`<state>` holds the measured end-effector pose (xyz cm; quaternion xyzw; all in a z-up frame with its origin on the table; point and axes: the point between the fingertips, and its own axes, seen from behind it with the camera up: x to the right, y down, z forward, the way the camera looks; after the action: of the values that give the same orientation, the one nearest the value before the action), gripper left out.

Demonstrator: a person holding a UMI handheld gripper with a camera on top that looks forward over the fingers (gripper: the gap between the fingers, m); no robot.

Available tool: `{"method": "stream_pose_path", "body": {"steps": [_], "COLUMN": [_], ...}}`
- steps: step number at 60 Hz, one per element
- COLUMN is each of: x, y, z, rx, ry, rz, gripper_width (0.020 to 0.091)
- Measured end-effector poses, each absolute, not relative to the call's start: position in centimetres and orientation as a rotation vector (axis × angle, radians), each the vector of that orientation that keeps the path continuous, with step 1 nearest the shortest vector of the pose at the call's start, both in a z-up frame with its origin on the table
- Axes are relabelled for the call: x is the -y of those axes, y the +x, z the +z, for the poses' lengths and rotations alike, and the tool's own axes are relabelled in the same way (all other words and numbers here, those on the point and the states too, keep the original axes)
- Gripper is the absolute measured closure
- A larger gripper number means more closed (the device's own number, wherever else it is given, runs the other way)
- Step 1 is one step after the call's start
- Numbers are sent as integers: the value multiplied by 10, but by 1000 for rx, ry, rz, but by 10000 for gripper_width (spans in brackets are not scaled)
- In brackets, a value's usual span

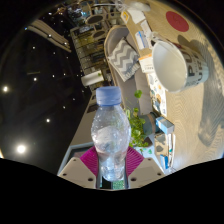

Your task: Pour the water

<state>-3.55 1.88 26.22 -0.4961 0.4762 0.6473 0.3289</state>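
A clear plastic water bottle [110,135] with a pale blue cap stands up between my fingers, held off the table. My gripper [111,163] is shut on the bottle's lower body, the magenta pads [89,160] pressing it from both sides. Beyond the bottle, to the right, a white cup [170,66] lies with its mouth turned toward me. The whole scene looks tilted, so the gripper is rolled to one side.
A white mug with a grey zigzag pattern [122,53] stands beside the white cup. A red disc [177,21] lies on the white table [150,100] farther off. A small green plant [140,125] sits just behind the bottle. Dark room with lamps on the left.
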Motion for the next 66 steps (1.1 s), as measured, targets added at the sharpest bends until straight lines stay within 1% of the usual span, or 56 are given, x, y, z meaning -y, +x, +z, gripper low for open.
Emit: {"method": "stream_pose_path", "body": {"steps": [6,8,12,18,22,29,34,40,47,51,54,56,58,59,61,63,66], "x": [-22,-14,-27,-25,-24,-19,-15,-16,-22,-23,-23,-23,-20,-24,-25,-25,-21], "y": [-15,-4,-6,-5,-10,-16,-14,2,48,82,107,124,149,156,173,190,217], "z": [237,234,219,211,217,241,269,308,354,371,378,378,368,369,360,347,318], "rx": [-1414,-1456,-1522,-1538,-1500,-1370,-1174,-888,-597,-470,-393,-349,-313,-300,-266,-236,-203], "ry": [-1176,-1139,-1099,-1134,-1186,-1306,-1435,-1557,-1609,-1615,-1624,-1631,-1634,-1642,-1658,-1677,-1710], "rz": [1797,1834,1861,1867,1866,1810,1685,1436,1082,878,724,624,530,480,383,290,176], "gripper_width": [799,798,800,799,799,800,798,797,796,795,795,796,792,792,792,793,792]}}
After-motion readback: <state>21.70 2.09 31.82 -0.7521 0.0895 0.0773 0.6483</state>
